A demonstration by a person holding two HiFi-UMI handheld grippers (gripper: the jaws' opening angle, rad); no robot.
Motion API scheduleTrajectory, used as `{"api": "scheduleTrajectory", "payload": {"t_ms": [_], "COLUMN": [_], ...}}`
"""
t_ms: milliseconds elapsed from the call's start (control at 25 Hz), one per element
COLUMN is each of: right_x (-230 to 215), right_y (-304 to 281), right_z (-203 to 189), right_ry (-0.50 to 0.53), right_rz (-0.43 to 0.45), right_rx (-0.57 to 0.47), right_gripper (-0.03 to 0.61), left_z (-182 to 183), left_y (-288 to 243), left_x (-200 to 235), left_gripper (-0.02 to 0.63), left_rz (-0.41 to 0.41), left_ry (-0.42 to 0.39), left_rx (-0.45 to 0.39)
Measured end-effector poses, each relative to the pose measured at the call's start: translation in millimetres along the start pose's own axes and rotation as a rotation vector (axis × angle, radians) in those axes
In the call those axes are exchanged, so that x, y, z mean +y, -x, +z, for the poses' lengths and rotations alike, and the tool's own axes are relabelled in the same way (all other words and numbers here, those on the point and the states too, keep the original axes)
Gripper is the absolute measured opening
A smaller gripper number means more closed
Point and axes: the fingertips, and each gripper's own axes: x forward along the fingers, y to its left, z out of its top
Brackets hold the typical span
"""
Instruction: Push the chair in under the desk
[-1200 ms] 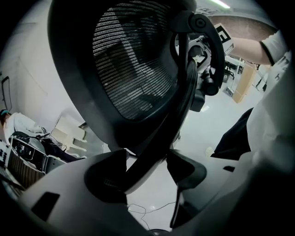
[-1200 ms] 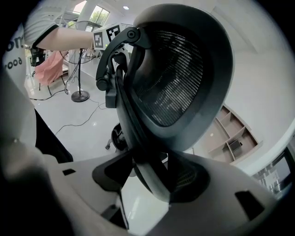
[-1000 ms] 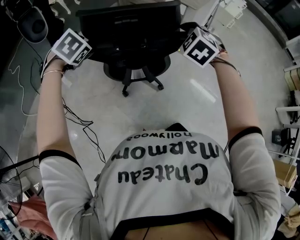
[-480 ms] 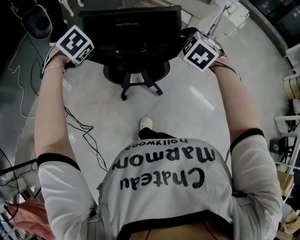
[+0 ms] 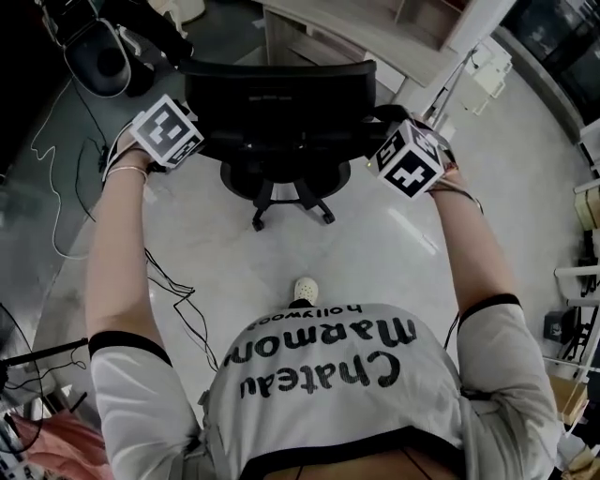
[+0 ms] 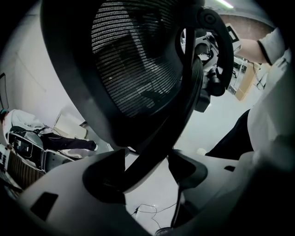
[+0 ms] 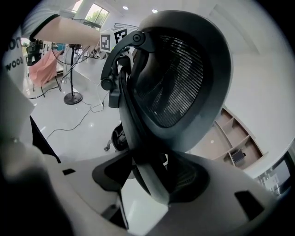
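At the foot of the pale surface (image 5: 375, 33), the black mesh chair (image 5: 281, 98) stands on its castors, backrest towards the person.
The left gripper (image 5: 194, 141) has its fingers (image 6: 103, 177) closed on the backrest's left edge, and the right gripper (image 5: 375, 142) has its fingers (image 7: 113, 177) clamped on the right edge. Around them lie the glossy grey floor (image 5: 375, 234), loose cables (image 5: 173, 281) and the person's pale shoe (image 5: 303, 289).

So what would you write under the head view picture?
The left gripper and right gripper hold the chair facing the desk.
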Motion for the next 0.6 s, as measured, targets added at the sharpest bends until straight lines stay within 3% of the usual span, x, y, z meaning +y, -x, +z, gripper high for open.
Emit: {"api": "scheduleTrajectory", "payload": {"t_ms": [400,600], "right_x": [-23.9,-39.7], "right_y": [-41.7,-54.4], "right_z": [40.7,56.7], "right_ry": [-0.016,0.002], "right_rz": [-0.011,-0.039], "right_rx": [-0.027,-0.049], "right_gripper": [0.242,0.242], "left_z": [-8.7,-5.0], "left_y": [-20.4,-22.3], "left_x": [66.3,93.0], "left_gripper": [0.296,0.298], "left_rz": [0.021,0.042], "left_ry": [-0.011,-0.017], "left_rx": [0.011,-0.030]}}
